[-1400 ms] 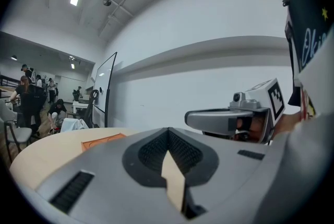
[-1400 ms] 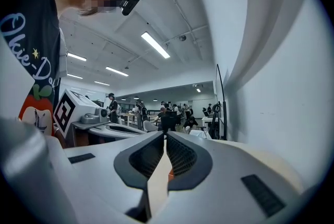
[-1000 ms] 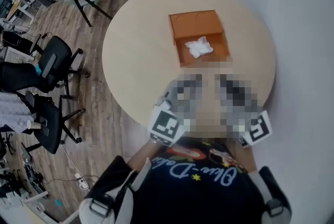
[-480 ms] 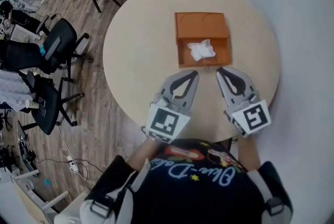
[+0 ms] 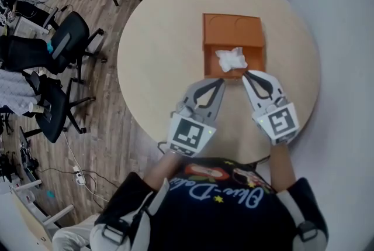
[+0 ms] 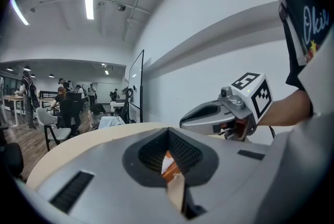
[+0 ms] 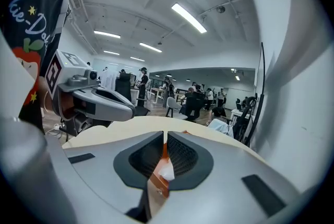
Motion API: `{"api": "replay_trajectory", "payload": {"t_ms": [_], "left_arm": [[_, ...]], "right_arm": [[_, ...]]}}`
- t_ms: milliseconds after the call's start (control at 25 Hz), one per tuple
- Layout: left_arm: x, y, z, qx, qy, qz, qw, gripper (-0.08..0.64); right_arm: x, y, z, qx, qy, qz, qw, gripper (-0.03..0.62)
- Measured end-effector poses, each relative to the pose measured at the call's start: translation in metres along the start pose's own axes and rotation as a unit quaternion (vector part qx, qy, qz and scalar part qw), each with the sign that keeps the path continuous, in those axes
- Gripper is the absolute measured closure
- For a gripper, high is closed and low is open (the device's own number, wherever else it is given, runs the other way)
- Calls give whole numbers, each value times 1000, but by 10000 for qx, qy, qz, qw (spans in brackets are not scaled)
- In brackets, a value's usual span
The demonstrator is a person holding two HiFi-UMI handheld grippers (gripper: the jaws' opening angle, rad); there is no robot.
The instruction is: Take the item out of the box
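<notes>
Head view: left gripper [image 5: 220, 82] and right gripper [image 5: 246, 75] are pointing at the near edge of the orange box [image 5: 233, 26], both closed and empty. White crumpled item [image 5: 231, 59] is lying inside the box.

Left hand-held gripper [image 5: 220, 82], right hand-held gripper [image 5: 246, 75], side by side, both pointing forward, jaws closed together

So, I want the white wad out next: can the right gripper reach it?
Probably yes: the white wad lies uncovered in the orange box, the right gripper sits outside its near wall, nothing between; its shut jaws must open first.
</notes>
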State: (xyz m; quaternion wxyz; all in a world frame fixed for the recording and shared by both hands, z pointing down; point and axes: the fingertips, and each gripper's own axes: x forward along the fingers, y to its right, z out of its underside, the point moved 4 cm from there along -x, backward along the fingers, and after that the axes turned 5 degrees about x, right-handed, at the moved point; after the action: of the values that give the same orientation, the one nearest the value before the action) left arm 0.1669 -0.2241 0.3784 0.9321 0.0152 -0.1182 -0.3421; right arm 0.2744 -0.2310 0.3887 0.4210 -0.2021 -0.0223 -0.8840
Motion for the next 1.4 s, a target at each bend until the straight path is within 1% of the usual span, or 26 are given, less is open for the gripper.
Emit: {"api": "replay_trajectory", "payload": {"t_ms": [240,480,600,720,920,1040,1200,1400], "left_arm": [[7,-11,11,-52,-115,-88,9999,575],[9,-19,17,-164,-122,-174,9996,575],[10,-24,20,-210,-166,-215,9994,575],[11,-28,23,-242,-229,-282,9990,575],[8,-34,27,-313,-275,-365,9985,575],[7,-37,28,-327,-292,-412,9982,575],[8,-39,30,-339,-310,-465,9979,575],[7,-43,34,-355,-367,-565,9971,575]], "right_arm": [[26,10,16,-302,-460,-142,9984,592],[52,24,32,-439,-861,-254,9950,592],[65,30,42,-519,-1122,-445,9913,570],[76,36,55,-635,-1444,-654,9853,548],[93,43,75,-824,-1938,-885,9736,548],[101,44,88,-945,-2240,-1044,9643,517],[111,45,103,-1125,-2547,-1218,9527,516],[123,49,119,-1262,-2838,-1314,9414,515]]}}
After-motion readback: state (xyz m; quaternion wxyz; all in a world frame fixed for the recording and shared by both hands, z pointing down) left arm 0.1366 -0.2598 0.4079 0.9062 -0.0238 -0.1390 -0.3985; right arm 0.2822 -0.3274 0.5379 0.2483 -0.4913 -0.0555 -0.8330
